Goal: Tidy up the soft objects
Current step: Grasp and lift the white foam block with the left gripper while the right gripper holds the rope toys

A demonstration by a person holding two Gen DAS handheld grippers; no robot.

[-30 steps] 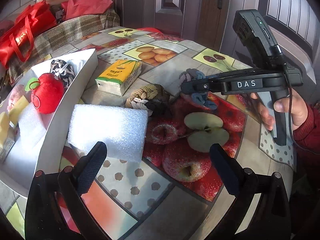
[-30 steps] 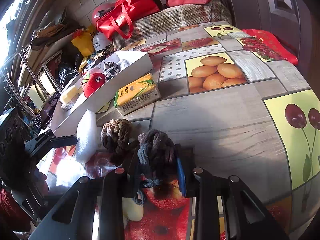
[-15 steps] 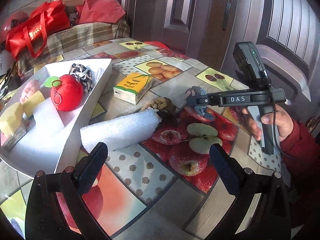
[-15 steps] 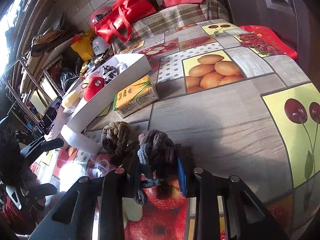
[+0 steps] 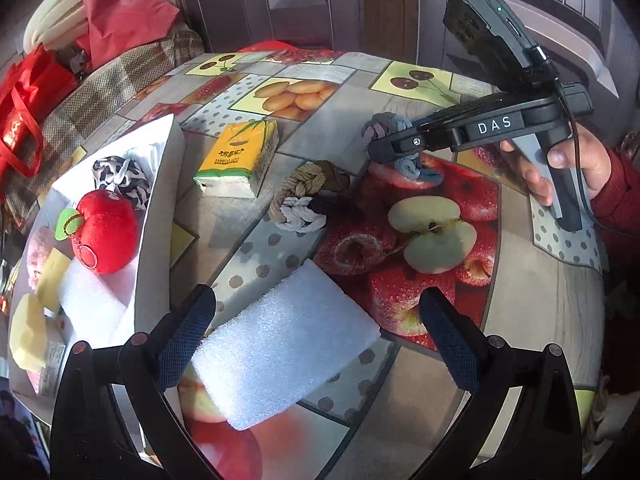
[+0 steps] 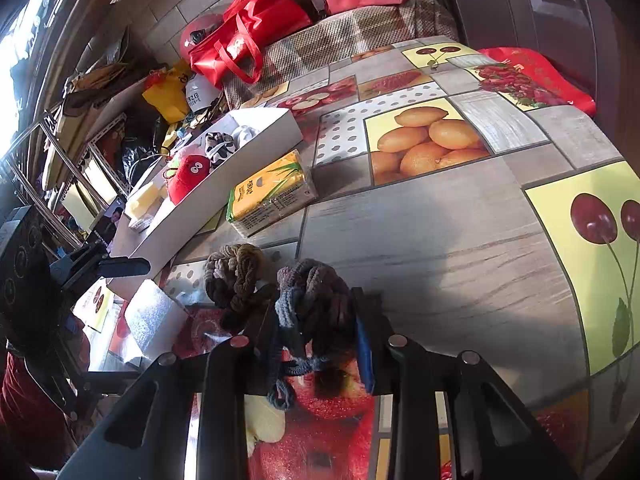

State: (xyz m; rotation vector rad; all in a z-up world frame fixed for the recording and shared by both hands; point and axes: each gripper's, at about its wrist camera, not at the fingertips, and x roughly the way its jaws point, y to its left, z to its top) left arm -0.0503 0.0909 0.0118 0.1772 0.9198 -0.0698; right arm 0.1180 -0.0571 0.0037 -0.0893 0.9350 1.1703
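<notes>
Foam block (image 5: 284,344) is the left gripper's (image 5: 316,332) likely target: white, rectangular, pebbly surface, flat on the table (image 6: 420,216) at 6 o'clock in the left view, between the spread jaws but not pinched. Should be very light and squashy, springs back; best taken across the short sides with a mild squeeze. White tray (image 5: 158,208) sits at 9 o'clock, already holding a red plush (image 5: 106,232), more foam and a patterned scrunchie. Right gripper (image 6: 316,316) is pinching a grey-blue knot (image 6: 310,300), limp braided cord, loose tail hanging; looks lifted slightly off the table, hard to be sure. Brown knot (image 5: 308,198) and tissue pack (image 5: 238,158) wait near centre, both soft, light
</notes>
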